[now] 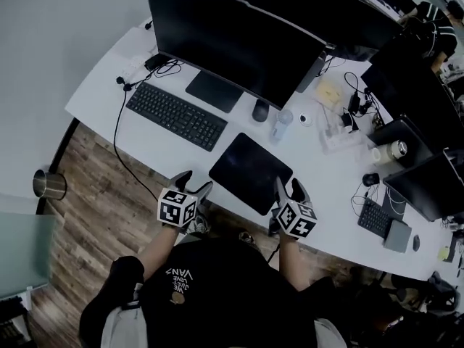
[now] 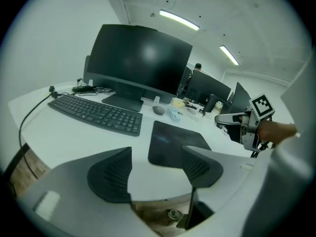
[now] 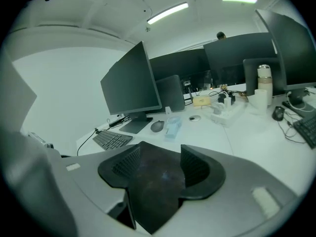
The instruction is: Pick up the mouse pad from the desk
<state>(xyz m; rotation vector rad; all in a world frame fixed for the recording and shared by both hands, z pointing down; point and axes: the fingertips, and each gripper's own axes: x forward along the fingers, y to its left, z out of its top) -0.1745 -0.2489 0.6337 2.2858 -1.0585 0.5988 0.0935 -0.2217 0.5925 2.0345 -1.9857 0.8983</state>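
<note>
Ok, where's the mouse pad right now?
Head view: the mouse pad lies flat at the near edge of the desk, right of the keyboard, the right hand-held gripper at its near corner.

Open-plan office. A long white desk [image 1: 138, 151] carries a wide monitor [image 1: 239, 46] and a keyboard [image 1: 176, 115] beyond the left gripper [image 1: 194, 181], with further screens [image 1: 424, 187] to its right. Strip lights [image 2: 179, 20] run overhead.

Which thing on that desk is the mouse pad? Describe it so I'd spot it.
Start at the big dark monitor on the white desk. In front of it, right of the keyboard, lies the mouse pad: a flat, dark, keyless sheet set askew.
</note>
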